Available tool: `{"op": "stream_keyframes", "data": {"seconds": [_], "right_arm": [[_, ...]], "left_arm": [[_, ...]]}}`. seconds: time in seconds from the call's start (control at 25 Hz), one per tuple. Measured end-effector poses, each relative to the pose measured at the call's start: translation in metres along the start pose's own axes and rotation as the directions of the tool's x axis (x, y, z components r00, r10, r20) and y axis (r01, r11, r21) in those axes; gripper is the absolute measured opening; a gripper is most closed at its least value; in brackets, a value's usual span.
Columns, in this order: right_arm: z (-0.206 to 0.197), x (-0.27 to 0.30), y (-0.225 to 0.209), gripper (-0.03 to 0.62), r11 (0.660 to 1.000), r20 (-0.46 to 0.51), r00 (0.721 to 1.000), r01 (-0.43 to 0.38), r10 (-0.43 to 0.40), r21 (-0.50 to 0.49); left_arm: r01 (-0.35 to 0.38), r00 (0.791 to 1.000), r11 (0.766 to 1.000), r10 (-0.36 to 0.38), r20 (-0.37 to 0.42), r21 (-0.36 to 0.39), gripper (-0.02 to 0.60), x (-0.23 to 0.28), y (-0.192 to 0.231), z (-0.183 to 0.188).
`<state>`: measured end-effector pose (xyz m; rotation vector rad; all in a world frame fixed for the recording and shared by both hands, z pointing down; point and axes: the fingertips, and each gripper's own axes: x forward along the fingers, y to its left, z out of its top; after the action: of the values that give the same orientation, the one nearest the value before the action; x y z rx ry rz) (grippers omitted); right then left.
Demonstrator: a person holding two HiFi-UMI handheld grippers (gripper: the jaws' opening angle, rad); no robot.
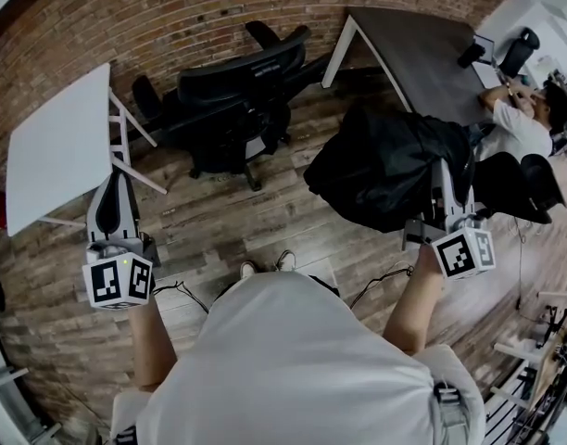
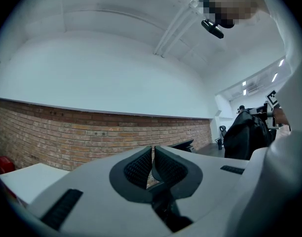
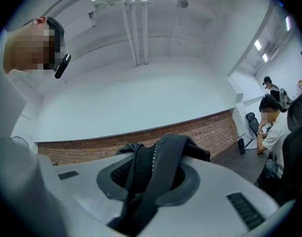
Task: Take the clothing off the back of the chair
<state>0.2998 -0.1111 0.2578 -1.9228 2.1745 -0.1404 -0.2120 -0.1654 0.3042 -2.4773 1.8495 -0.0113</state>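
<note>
Right gripper view: my right gripper [image 3: 143, 168] has its jaws clamped on the black clothing [image 3: 173, 149], hanging clear of the chair [image 1: 230, 109]; my left gripper [image 2: 153, 163] has its jaws together, empty.

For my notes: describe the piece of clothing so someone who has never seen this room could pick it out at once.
Start at the dark table at the head view's upper right; just below its near edge, over the wooden floor, hangs the black clothing. Unlike the rigid office chair to its left, it is a soft crumpled bundle, pinched in the right gripper.
</note>
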Motion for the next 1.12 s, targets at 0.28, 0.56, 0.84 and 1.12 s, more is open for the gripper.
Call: {"op": "stream_keyframes", "data": {"seconds": [0.28, 0.56, 0.84, 1.12], "right_arm": [[0.007, -0.003, 0.016, 0.101, 0.990, 0.013, 1.000, 0.023, -0.021, -0.137], [0.005, -0.011, 0.017, 0.101, 0.971, 0.008, 0.997, 0.079, -0.079, -0.226], [0.007, -0.018, 0.018, 0.101, 0.966, 0.015, 0.994, 0.107, -0.106, -0.236], [0.013, -0.019, 0.027, 0.101, 0.957, 0.024, 0.991, 0.130, -0.128, -0.259]], "left_arm": [[0.004, 1.000, 1.000, -0.004, 0.007, 0.008, 0.038, -0.004, 0.001, 0.002], [0.005, 1.000, 1.000, -0.006, 0.009, 0.015, 0.038, -0.009, 0.006, 0.004], [0.012, 1.000, 1.000, -0.012, 0.008, 0.015, 0.038, -0.008, 0.015, 0.000], [0.017, 1.000, 1.000, -0.017, 0.003, 0.002, 0.038, -0.013, 0.023, -0.007]]}}
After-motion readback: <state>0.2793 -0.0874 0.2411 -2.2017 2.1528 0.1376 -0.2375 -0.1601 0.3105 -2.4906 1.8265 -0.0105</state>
